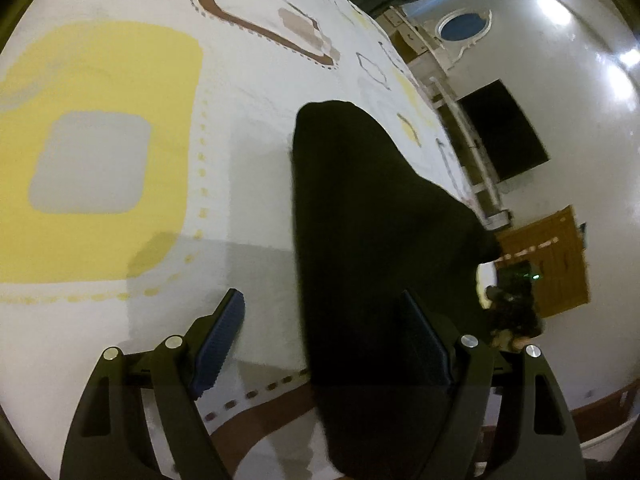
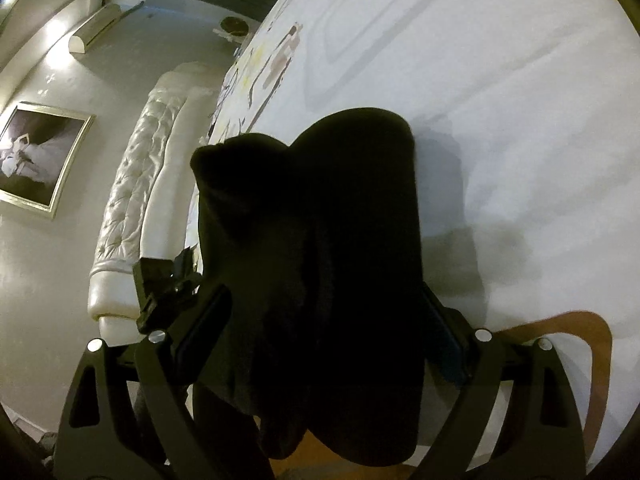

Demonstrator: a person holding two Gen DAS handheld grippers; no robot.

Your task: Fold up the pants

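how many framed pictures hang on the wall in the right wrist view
1: a framed picture hangs on the wall at the left edge, left of the white tufted headboard. Others may hang outside the view.

Black pants [image 2: 320,264] fill the wide-spread right hand-held gripper [image 2: 324,320].

Matt black cloth pants [image 1: 360,220], smooth printed bedsheet [image 1: 248,152]
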